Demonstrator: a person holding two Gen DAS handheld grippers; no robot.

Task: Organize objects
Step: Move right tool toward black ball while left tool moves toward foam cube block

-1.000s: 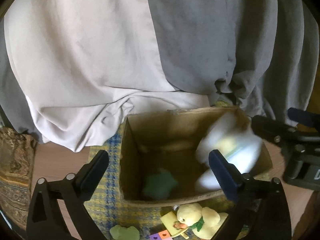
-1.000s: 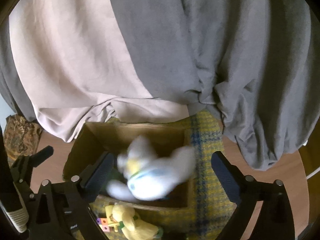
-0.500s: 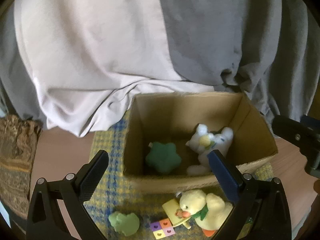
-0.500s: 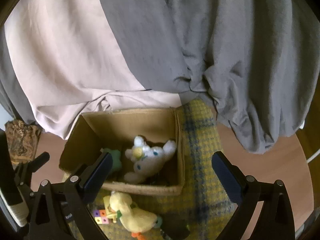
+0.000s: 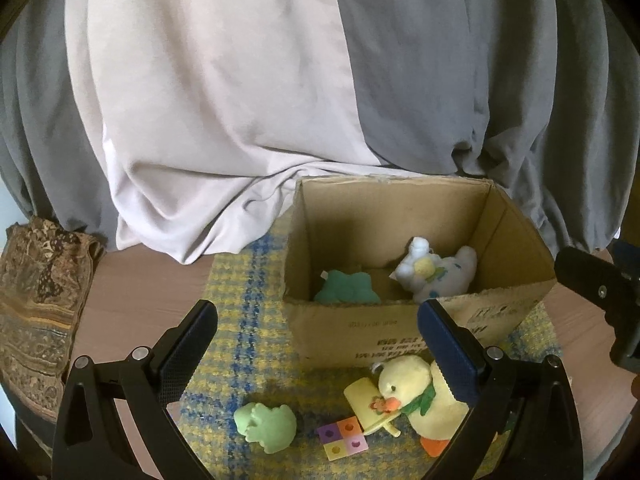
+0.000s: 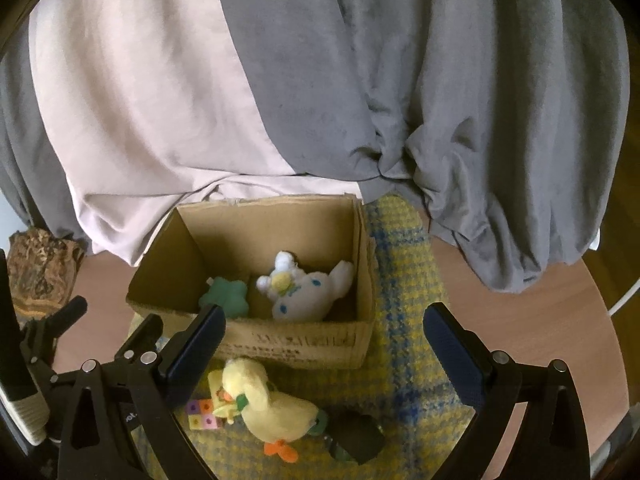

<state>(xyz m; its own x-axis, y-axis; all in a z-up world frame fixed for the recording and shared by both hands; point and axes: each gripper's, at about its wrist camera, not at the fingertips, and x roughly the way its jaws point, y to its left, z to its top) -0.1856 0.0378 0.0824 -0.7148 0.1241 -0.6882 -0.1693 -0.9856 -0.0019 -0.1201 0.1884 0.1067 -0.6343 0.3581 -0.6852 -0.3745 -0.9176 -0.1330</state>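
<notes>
Cardboard box (image 6: 280, 340): ahead of both claws, holding white plush (image 6: 304, 292) and green star (image 6: 226, 296).
Left outside: yellow duck (image 6: 272, 404), green frog (image 5: 266, 426), tile (image 5: 344, 438).
Left claw (image 5: 316, 352): spread, empty.
Right claw (image 6: 324, 356): spread, empty.

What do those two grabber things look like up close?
Both are black plastic frames with triangle-shaped cut-outs and small silver screws. The left gripper has one black textured finger pad and one blue pad. The right gripper has dark blue ribbed pads. From the right wrist view, a black-and-white handle shows at the left edge.
</notes>
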